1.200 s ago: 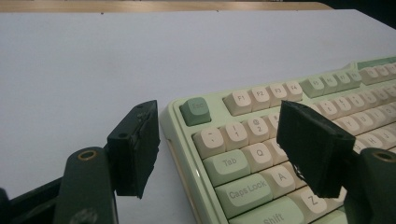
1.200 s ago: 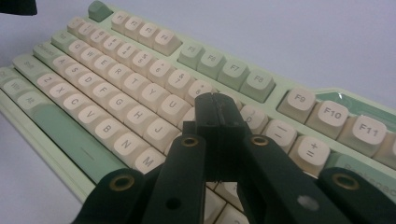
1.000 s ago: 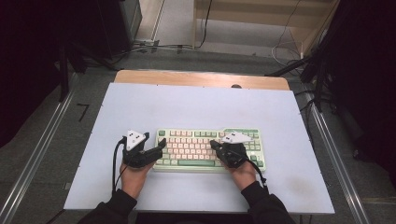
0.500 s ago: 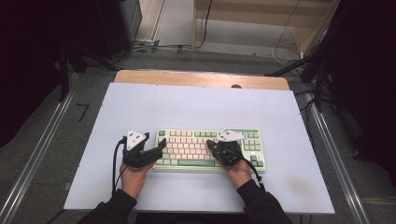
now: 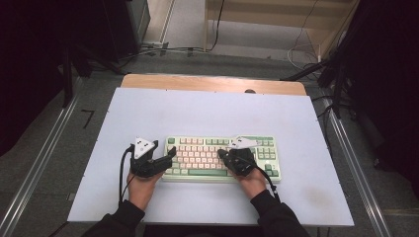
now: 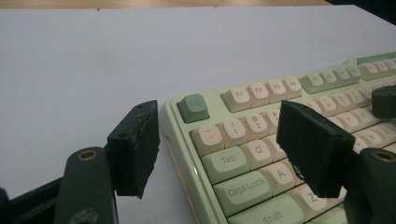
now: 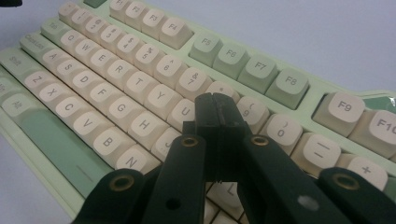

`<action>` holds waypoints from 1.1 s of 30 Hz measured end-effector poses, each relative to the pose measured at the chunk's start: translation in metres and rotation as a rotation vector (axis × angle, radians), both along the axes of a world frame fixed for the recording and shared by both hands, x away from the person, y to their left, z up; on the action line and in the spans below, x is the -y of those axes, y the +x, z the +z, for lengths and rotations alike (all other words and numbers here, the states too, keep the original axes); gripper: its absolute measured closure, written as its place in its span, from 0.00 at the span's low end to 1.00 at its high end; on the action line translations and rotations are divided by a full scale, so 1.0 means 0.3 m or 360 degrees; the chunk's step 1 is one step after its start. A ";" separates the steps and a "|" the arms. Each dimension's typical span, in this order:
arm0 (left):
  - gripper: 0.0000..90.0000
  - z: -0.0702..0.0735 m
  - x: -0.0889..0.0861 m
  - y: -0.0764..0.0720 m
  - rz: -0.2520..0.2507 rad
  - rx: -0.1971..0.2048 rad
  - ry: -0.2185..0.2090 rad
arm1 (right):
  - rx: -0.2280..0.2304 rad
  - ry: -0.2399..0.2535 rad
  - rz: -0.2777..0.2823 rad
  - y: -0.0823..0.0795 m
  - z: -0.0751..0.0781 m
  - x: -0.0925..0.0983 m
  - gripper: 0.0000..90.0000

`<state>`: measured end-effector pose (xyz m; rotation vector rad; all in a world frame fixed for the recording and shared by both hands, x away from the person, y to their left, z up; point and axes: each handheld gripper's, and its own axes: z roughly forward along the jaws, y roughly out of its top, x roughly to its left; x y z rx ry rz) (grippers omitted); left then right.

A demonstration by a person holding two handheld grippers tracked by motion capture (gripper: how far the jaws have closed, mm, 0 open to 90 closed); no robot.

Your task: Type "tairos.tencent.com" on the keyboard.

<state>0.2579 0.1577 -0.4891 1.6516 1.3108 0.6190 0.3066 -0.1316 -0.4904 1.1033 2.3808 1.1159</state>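
Keyboard (image 5: 222, 158) is lying flat on the white table (image 5: 212, 113), toward the near edge and a little right of centre, its long side running across. Green and cream keys are facing up. Left gripper (image 5: 168, 154) is sitting at the keyboard's left end with its jaws standing wide apart; in the left gripper view (image 6: 229, 154) one jaw is hanging over the bare table just beside the case and the other over the number and letter keys, nothing clamped between them. Right gripper (image 5: 223, 155) is resting over the middle keys with its jaws pressed together and gripping nothing; in the right gripper view (image 7: 215, 112) the joined tips are pointing down around the U, I and 8 keys, though actual contact is hard to tell.
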 end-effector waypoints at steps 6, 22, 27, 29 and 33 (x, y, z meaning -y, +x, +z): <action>0.34 0.000 0.000 0.000 0.0000 0.0002 -0.0002 | 0.0051 0.0116 0.0001 -0.008 0.029 0.018 0.67; 0.34 -0.001 0.014 0.000 -0.0031 0.0004 0.0003 | 0.0051 0.0166 -0.0050 0.006 0.050 0.053 0.21; 0.34 0.000 0.014 -0.003 -0.0042 0.0009 -0.0009 | 0.0055 0.0175 -0.0074 0.005 0.060 0.073 0.20; 0.34 0.000 0.016 -0.004 -0.0052 0.0008 -0.0004 | 0.0064 0.0173 -0.0077 0.002 0.063 0.083 0.20; 0.35 0.003 0.023 -0.006 -0.0066 0.0017 -0.0009 | 0.0070 0.0175 -0.0094 -0.008 0.070 0.105 0.20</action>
